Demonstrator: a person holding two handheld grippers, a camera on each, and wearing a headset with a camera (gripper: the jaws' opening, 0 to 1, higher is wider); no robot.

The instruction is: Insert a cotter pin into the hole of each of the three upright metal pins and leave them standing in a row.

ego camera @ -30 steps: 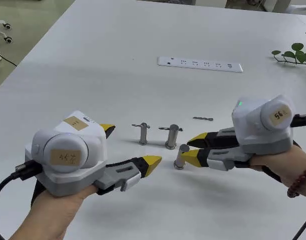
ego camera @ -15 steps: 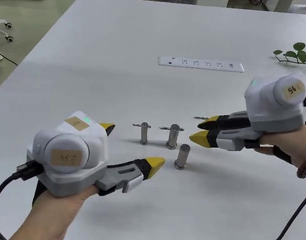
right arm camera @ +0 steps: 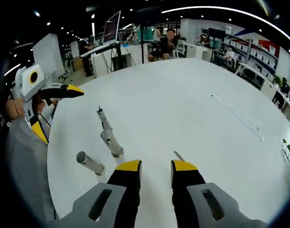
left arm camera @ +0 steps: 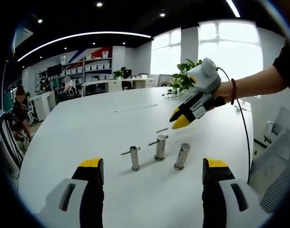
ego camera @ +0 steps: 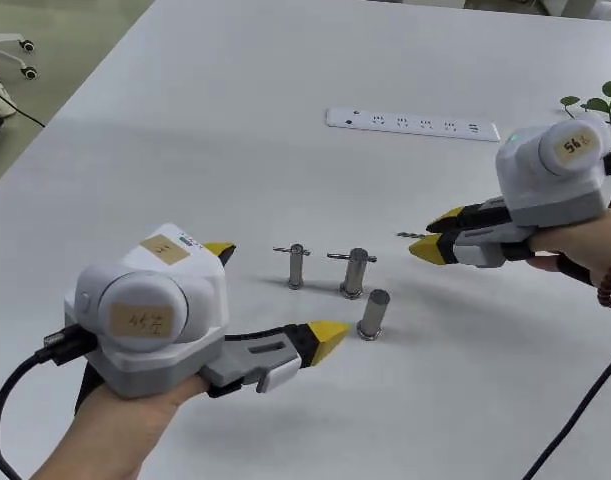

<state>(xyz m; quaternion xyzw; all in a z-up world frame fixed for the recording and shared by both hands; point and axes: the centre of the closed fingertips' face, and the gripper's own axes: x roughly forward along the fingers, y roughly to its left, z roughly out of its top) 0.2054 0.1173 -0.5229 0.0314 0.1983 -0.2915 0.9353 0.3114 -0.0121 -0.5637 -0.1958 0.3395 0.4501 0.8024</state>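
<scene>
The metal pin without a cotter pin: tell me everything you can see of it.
The bare metal pin is a short, smooth cylinder of dull silver metal with a flat top and a slightly wider foot. It stands upright on the white table with no cotter pin through it; its hole is too small to make out. It sits close to the middle pin but apart from it, on the person's side. Only the table touches it.
</scene>
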